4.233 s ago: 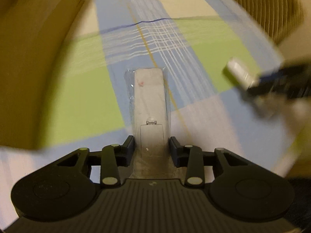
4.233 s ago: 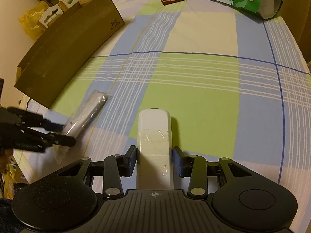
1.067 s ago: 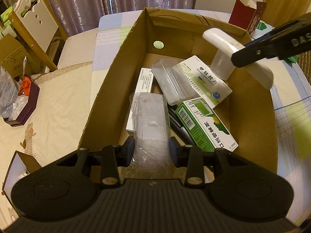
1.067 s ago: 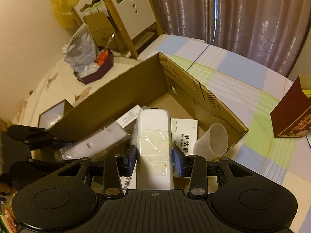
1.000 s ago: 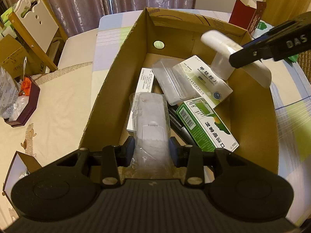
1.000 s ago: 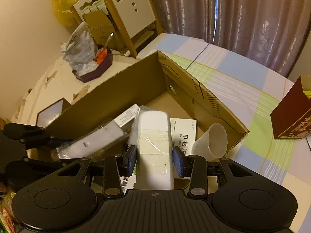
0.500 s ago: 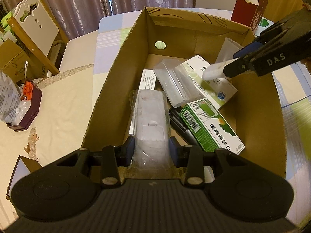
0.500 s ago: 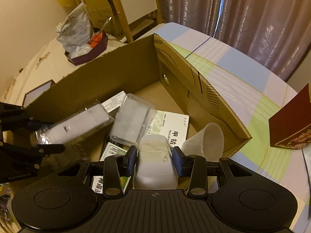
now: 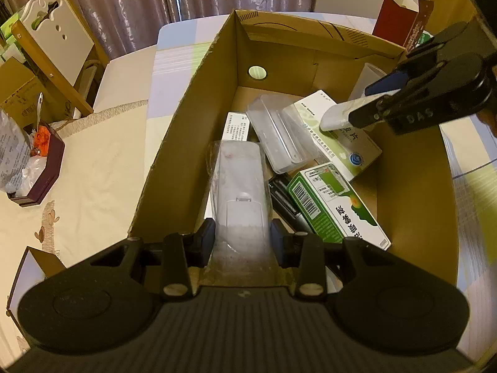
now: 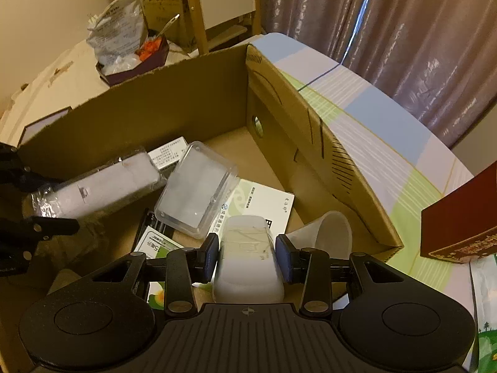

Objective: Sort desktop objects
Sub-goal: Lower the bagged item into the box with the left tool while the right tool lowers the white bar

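Observation:
A brown cardboard box (image 9: 310, 43) (image 10: 192, 99) stands on the checked tablecloth. My left gripper (image 9: 242, 236) is shut on a plastic-wrapped white remote (image 9: 240, 183) and holds it over the box's near left side; the remote also shows in the right wrist view (image 10: 105, 183). My right gripper (image 10: 247, 256) is shut on a white remote (image 10: 247, 255) with tape on it, tilted down into the box's right side. That remote's tip shows in the left wrist view (image 9: 338, 116), just above a white medicine box (image 9: 338, 143).
In the box lie a clear plastic case (image 9: 276, 133) (image 10: 195, 186), a green medicine box (image 9: 335, 205), a black item (image 9: 282, 199), a white carton (image 9: 236, 124) and a plastic cup (image 10: 329, 236). A dark red box (image 10: 459, 214) stands on the table at right. Chairs and clutter sit beyond.
Both grippers carried their remotes from the tablecloth to over the box. In the last second my right gripper dropped lower and tilted down into the box; the left one held nearly still.

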The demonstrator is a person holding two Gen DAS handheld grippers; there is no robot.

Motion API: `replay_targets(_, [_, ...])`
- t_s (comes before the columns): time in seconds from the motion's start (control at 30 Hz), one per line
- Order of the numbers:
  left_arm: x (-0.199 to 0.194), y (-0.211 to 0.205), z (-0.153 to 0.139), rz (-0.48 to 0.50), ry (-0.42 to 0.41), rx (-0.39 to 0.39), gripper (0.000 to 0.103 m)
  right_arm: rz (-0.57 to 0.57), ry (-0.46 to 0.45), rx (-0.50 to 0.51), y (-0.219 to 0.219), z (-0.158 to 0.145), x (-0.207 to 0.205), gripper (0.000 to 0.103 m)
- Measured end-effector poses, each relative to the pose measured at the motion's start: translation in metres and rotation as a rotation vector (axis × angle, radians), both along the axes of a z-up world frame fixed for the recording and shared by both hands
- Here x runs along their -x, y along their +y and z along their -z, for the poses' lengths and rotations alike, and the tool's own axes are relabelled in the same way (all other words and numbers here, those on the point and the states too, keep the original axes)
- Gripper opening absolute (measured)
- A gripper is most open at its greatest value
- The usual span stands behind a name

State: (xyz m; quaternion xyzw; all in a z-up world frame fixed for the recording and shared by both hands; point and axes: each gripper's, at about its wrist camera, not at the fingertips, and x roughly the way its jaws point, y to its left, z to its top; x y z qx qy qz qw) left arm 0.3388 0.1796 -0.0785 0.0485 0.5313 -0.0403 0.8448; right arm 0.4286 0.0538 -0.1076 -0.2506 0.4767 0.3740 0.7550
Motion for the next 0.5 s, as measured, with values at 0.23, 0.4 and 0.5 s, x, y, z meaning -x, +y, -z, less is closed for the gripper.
replay_targets(0.23, [-0.002, -0.001, 0.002, -0.009, 0.012, 0.008, 0.033, -0.018, -0.013, 0.025, 0.005, 0.005, -0.002, 0.039])
replay_targets(0.4, [-0.003, -0.002, 0.0, -0.023, 0.019, 0.031, 0.034, -0.039, -0.014, 0.045, 0.008, 0.011, -0.002, 0.039])
replay_targets(0.5, [-0.005, -0.004, 0.001, -0.034, 0.036, 0.049, 0.034, -0.052, -0.005, 0.058, 0.009, 0.014, -0.002, 0.039])
